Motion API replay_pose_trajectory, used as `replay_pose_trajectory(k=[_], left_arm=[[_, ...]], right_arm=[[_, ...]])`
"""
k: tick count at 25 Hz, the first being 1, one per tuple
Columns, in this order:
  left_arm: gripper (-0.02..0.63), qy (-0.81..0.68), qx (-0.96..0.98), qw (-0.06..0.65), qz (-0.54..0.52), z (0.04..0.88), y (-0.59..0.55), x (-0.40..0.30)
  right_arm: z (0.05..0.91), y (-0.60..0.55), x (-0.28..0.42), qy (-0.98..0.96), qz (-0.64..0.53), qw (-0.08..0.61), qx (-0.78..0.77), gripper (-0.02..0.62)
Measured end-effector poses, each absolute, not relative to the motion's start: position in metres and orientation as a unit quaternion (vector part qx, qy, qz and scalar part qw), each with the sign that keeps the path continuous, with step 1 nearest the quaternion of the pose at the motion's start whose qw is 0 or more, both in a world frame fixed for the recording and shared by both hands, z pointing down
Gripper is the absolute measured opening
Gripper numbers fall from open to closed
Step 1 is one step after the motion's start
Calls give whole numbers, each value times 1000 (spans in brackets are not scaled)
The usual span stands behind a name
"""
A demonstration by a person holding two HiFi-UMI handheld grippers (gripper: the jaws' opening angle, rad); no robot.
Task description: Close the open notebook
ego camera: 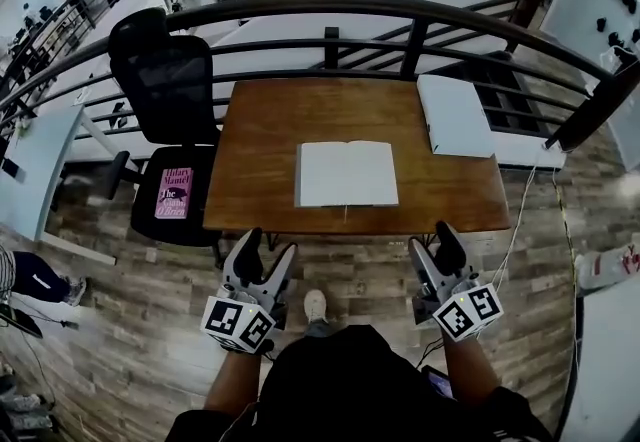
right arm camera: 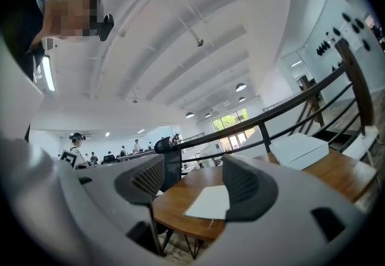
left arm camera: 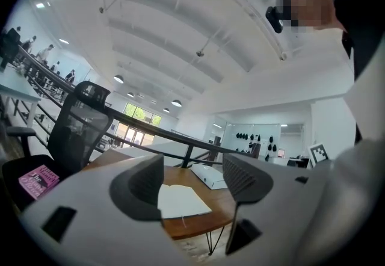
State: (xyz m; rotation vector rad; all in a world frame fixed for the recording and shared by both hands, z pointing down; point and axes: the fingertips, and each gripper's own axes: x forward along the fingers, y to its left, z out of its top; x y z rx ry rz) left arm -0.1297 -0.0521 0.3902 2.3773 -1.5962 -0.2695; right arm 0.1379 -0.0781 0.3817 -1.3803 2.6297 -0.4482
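Beside the notebook lies a white box.

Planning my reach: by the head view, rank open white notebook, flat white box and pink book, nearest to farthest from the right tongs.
1. Open white notebook, wooden table centre.
2. Flat white box, table's far right.
3. Pink book, on black chair, left.

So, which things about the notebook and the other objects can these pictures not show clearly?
- notebook: head view, any writing on the pages is too small; left gripper view, the left jaw covers its left part.
- white flat thing on the table's right: box or closed device, no view tells.
- pink book on the chair: left gripper view, print too small to read.
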Motion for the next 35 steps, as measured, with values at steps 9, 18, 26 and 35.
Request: replay_pose_trajectory(k=[9,18,26,35], left_arm=[[310,-521,839,138,-80,396,-106,-148],[299,-504,849,145,-68,408,-151,-173],[285,-488,857,161,-45,434,-184,-169],[285,-458,869,187,-13,453,-237,-148]], right_arm=[[386,-127,113,866,-154,63,-471,288],[400,-164,87,858,-161,59,-484,286],[422,-186,92,851,-180,36,-493,275],[441,-249,93,855,-190,16,-483,275]])
